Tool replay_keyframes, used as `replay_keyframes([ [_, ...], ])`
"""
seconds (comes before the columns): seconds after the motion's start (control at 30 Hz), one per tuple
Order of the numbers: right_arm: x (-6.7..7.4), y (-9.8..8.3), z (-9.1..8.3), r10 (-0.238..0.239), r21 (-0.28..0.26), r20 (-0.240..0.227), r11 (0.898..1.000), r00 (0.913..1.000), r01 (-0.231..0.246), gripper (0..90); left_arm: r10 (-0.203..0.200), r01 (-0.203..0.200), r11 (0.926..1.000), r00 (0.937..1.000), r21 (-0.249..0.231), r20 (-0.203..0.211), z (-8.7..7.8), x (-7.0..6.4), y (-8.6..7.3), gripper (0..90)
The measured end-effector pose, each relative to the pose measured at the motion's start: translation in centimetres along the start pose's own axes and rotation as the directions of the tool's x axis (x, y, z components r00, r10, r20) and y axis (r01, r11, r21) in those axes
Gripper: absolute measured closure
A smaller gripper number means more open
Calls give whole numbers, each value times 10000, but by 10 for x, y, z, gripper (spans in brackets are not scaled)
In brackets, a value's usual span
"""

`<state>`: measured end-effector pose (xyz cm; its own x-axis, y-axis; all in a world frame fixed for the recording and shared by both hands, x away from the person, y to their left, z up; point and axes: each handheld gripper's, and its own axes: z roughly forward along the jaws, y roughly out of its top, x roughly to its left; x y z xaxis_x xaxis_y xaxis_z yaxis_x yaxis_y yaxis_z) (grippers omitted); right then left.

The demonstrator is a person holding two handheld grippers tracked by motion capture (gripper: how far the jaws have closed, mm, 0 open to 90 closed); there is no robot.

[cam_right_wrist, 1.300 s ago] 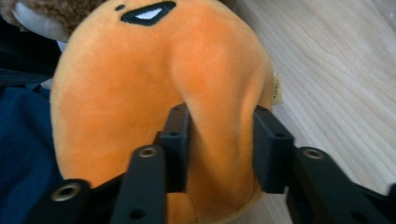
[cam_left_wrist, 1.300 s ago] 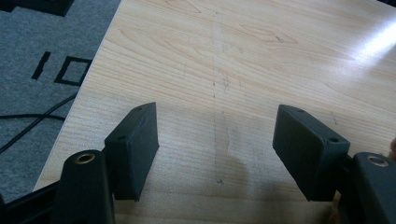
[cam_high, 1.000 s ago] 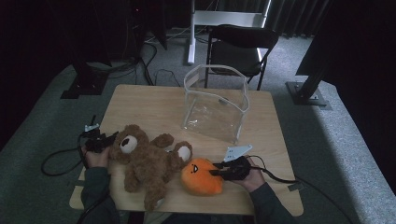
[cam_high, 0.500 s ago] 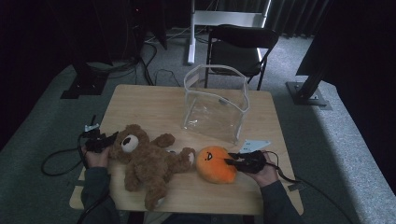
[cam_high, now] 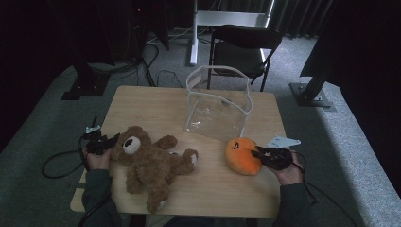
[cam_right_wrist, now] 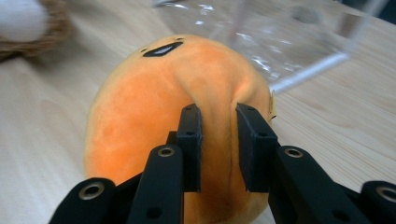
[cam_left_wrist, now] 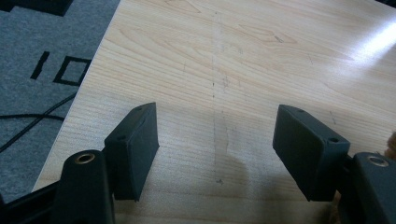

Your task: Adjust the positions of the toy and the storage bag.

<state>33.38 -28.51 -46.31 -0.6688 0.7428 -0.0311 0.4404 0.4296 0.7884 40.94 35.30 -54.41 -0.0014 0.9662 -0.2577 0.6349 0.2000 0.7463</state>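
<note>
My right gripper (cam_right_wrist: 218,140) pinches a fold of the orange plush (cam_high: 240,155), at 5 o'clock on the table (cam_high: 156,101), just by the clear bag (cam_high: 217,101). Left gripper (cam_left_wrist: 219,149) jaws spread wide over bare wood at 9 o'clock, w/ the teddy bear (cam_high: 149,163) beside it.

Your right gripper (cam_right_wrist: 217,149) is black, its jaws pinched into an orange plush (cam_right_wrist: 177,107) bearing a black mouth mark. At lower left in the high view, the teddy bear (cam_high: 149,163) is brown with a white muzzle. The table (cam_left_wrist: 243,56) is pale wood grain; the bag (cam_high: 217,101) is clear, white-edged.
</note>
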Motion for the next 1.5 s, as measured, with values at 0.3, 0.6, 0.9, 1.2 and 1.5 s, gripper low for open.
replay_keyframes([
  [0.3, -22, -8, -18, 482, -137, 1108, 9988, 9927, -470, 739, 7, -7, 10000, 10000, 8, -9, 0, 0, 0, 318],
  [0.6, -36, -15, -11, 974, -297, 2206, 9952, 9705, -931, 756, 8, -8, 10000, 10000, 7, -8, 0, 0, 0, 318],
  [0.9, -42, -14, 1, 1935, -772, 2262, 9805, 9547, -1805, 569, 2, -2, 10000, 10000, 2, -4, 0, 0, 0, 318],
  [1.2, -40, -13, -7, 1656, -869, 2060, 9848, 9644, -1505, 464, 3, -3, 10000, 10000, 3, 0, 0, 0, 0, 318],
  [1.5, -35, -8, -10, 1471, -1059, 1899, 9860, 9707, -1287, 419, 16, -16, 10000, 10000, 14, -1, 0, 0, 0, 318],
])
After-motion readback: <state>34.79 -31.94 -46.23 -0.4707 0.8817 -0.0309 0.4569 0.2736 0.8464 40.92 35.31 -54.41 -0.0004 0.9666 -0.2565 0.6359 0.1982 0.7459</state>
